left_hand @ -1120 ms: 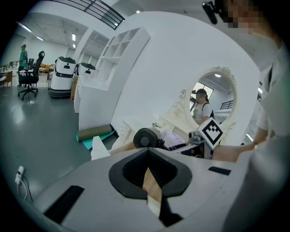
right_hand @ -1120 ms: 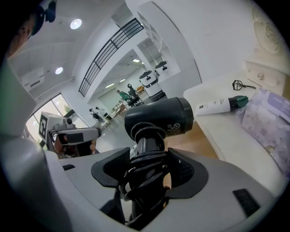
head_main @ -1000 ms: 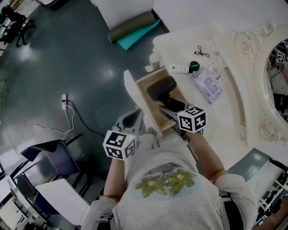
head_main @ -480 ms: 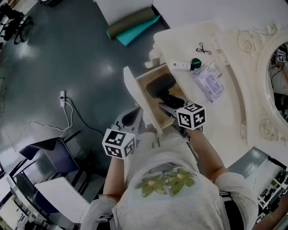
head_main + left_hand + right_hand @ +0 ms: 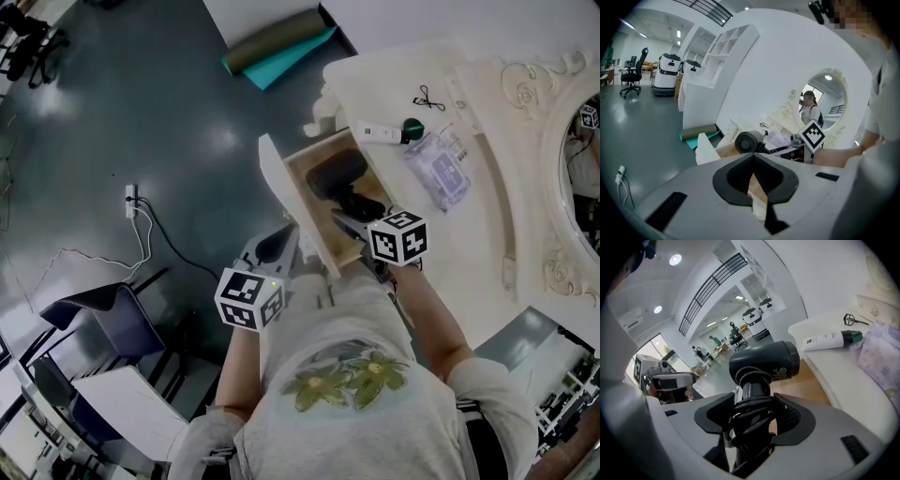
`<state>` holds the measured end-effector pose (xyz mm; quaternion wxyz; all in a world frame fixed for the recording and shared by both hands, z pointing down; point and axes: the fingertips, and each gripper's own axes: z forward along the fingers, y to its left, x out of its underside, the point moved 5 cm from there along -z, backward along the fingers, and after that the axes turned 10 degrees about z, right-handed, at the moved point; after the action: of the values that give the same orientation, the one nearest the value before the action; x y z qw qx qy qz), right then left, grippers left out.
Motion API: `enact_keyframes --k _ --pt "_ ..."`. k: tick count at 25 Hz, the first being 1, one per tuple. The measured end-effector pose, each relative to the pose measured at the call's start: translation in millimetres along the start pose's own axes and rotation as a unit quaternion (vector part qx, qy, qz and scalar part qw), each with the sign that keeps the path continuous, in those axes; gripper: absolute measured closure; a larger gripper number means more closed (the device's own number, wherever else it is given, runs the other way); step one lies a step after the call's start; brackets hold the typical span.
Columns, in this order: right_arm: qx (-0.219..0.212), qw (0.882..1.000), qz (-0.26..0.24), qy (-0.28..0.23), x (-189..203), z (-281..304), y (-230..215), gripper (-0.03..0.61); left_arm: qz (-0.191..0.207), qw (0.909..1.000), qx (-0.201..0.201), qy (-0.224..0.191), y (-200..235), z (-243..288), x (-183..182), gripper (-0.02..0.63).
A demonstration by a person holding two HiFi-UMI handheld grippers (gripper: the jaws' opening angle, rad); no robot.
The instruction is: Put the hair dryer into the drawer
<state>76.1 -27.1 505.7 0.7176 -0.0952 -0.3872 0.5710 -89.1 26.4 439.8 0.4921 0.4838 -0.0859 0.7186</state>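
Note:
The black hair dryer lies head-first inside the open wooden drawer of the white vanity. My right gripper is shut on its handle. In the right gripper view the handle, wrapped in its cord, sits clamped between the pads, and the dryer points over the drawer's wooden floor. My left gripper hovers near the drawer's near corner, apart from the dryer. In the left gripper view that gripper is shut with nothing in it, and the dryer's rear grille shows beyond the drawer front.
On the vanity top lie a white tube with a green cap, a clear plastic pouch and a small black clip. An ornate mirror stands at the right. On the floor are a rolled teal mat, a power strip and a chair.
Hardly anything: the view shifts a little. The right gripper keeps its hold on the dryer in the drawer, and the left gripper stays where it was.

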Motion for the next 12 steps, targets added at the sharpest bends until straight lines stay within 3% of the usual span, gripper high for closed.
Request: enact_keyframes --k 12 --pt "0.001 1.000 0.004 0.009 5 9 -12 0.325 -0.011 0.9999 -0.007 0.010 1 3 10 0.604"
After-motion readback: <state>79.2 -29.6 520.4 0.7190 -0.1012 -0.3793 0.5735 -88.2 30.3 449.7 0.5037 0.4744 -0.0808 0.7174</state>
